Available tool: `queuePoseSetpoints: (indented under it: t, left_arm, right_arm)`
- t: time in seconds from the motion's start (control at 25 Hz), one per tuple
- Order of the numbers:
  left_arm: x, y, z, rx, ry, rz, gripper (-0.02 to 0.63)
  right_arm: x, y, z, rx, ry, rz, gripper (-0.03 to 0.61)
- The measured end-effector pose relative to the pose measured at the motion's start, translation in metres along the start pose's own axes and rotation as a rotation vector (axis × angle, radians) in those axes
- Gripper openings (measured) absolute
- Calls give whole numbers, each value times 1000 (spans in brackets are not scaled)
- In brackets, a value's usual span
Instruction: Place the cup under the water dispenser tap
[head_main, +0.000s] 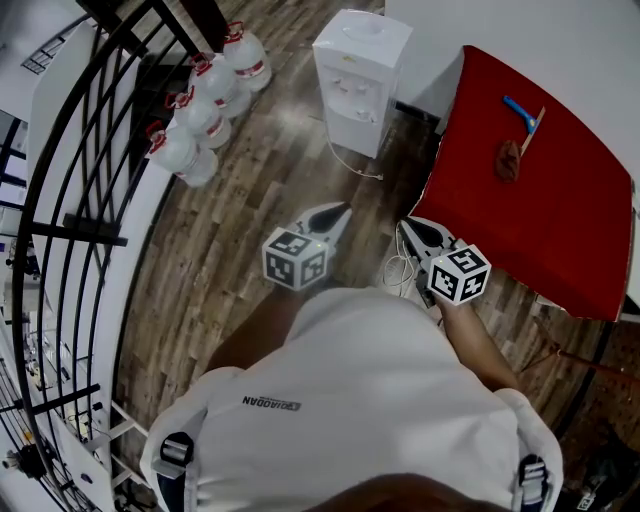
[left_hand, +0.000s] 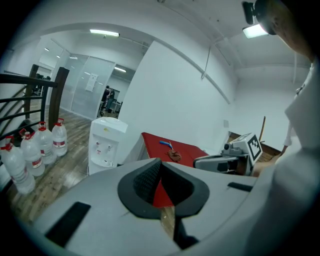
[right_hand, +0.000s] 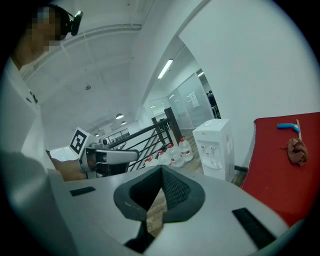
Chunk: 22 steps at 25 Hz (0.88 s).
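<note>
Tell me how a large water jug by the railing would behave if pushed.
Whether the water jugs are full is unclear; if so, one would probably be heavy and resist a push. Their broad bases on the wooden floor suggest sliding, not tipping.

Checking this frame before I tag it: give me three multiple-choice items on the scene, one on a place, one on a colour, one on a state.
1. Relative to the table, the water dispenser stands: A) on top of it; B) on the floor to its left in the head view; C) under it.
2. The caps of the water bottles are: A) blue; B) red; C) white.
3. The right tongs are: A) shut on a cup; B) wide open; C) shut, with nothing between them.

Key: B, the head view shows it on the floor left of the table; B, red caps show in the head view; C, the right gripper view shows the pads together and empty.
</note>
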<state>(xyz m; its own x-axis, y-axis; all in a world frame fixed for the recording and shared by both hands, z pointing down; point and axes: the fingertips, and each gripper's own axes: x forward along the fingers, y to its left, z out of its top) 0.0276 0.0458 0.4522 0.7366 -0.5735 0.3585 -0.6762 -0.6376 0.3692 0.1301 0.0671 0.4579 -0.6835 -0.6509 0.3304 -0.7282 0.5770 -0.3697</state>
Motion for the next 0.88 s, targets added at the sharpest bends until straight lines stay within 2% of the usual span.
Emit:
queuePoseSetpoints:
  t: [0.28, 0.88]
  left_arm:
    - [-1, -8, 6, 47, 3, -4, -3]
    - [-3, -13, 7, 56, -6, -11, -3]
  right_arm:
    - [-2, 2, 3, 3, -9, -1, 21]
    - [-2, 8, 1, 8, -20, 5, 21]
